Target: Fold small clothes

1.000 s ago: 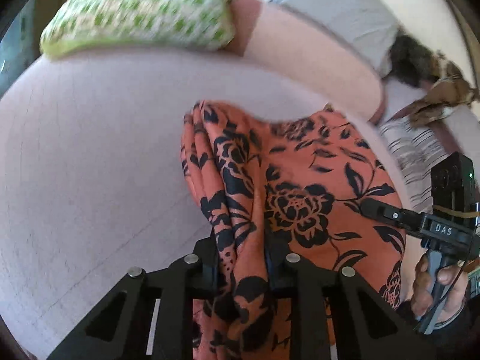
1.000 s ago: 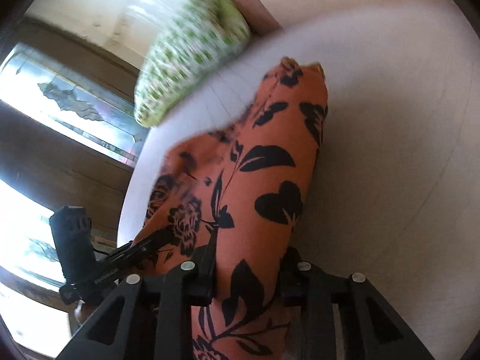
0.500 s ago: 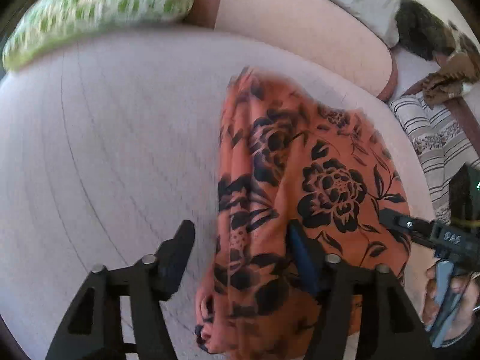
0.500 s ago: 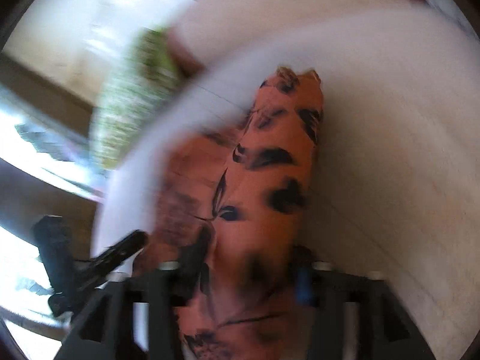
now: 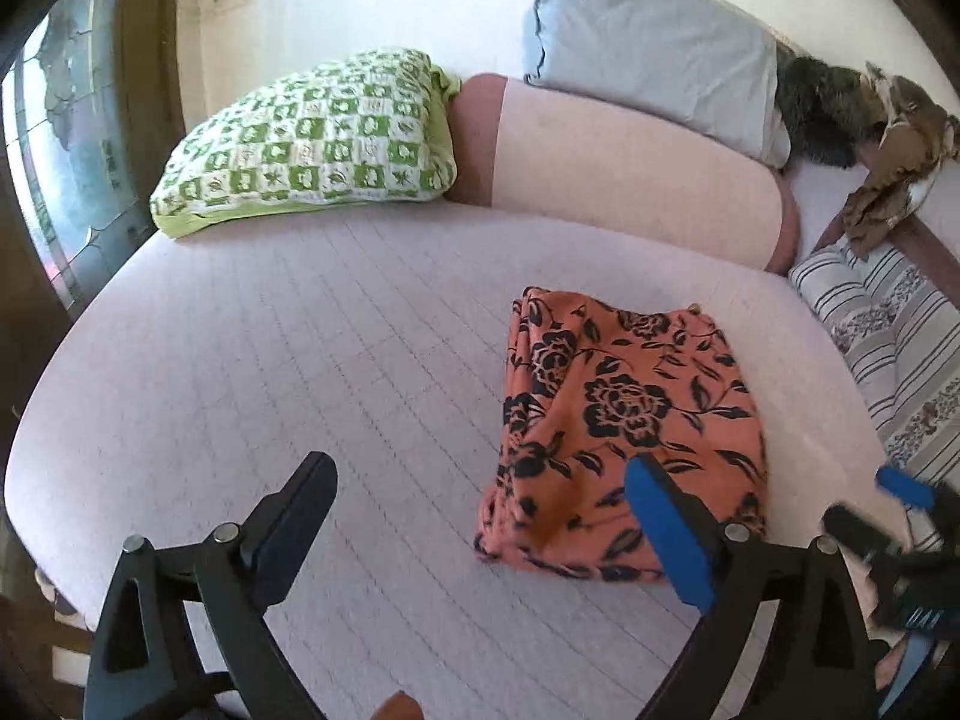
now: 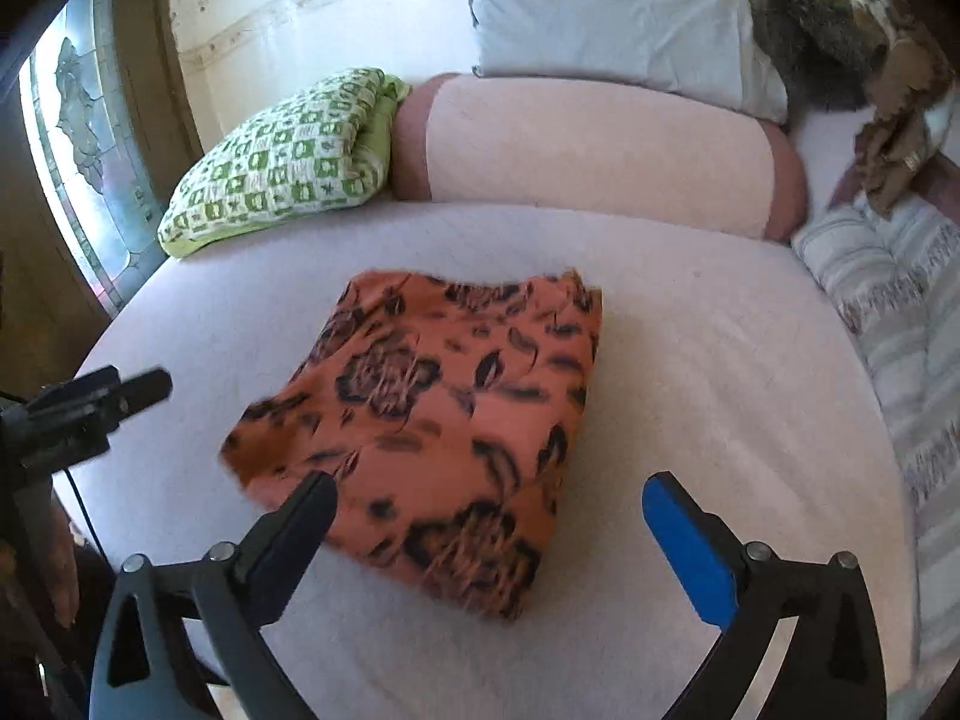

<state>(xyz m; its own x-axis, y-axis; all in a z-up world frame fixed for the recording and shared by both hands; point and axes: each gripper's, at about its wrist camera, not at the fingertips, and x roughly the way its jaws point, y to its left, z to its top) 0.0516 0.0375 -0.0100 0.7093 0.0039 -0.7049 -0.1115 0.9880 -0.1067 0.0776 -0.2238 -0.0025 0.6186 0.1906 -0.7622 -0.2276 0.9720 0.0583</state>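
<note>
An orange garment with a black flower print (image 5: 624, 420) (image 6: 444, 408) lies folded in a rough rectangle on the pale pink bed sheet (image 5: 300, 360) (image 6: 720, 372). My left gripper (image 5: 480, 480) hangs above the sheet just left of the garment's near edge. Its jaws are opening wide, with nothing between them. My right gripper (image 6: 489, 492) hovers over the garment's near end. Its jaws are opening too, and its pads are clear of the cloth. Each gripper shows at the edge of the other's view: the right gripper (image 5: 870, 540), the left gripper (image 6: 90, 402).
A green checked pillow (image 5: 312, 138) and a pink bolster (image 5: 630, 174) lie along the far side of the bed. A grey-blue pillow (image 5: 648, 42) leans behind them. A striped cushion (image 5: 888, 336) sits at the right, with dark fur and brown cloth (image 5: 888, 180) beyond. A window (image 5: 66, 168) is at left.
Both grippers were shut on bunched folds of the garment. They have let go, spread wide, and drawn back and up. The garment now lies flat and folded on the sheet.
</note>
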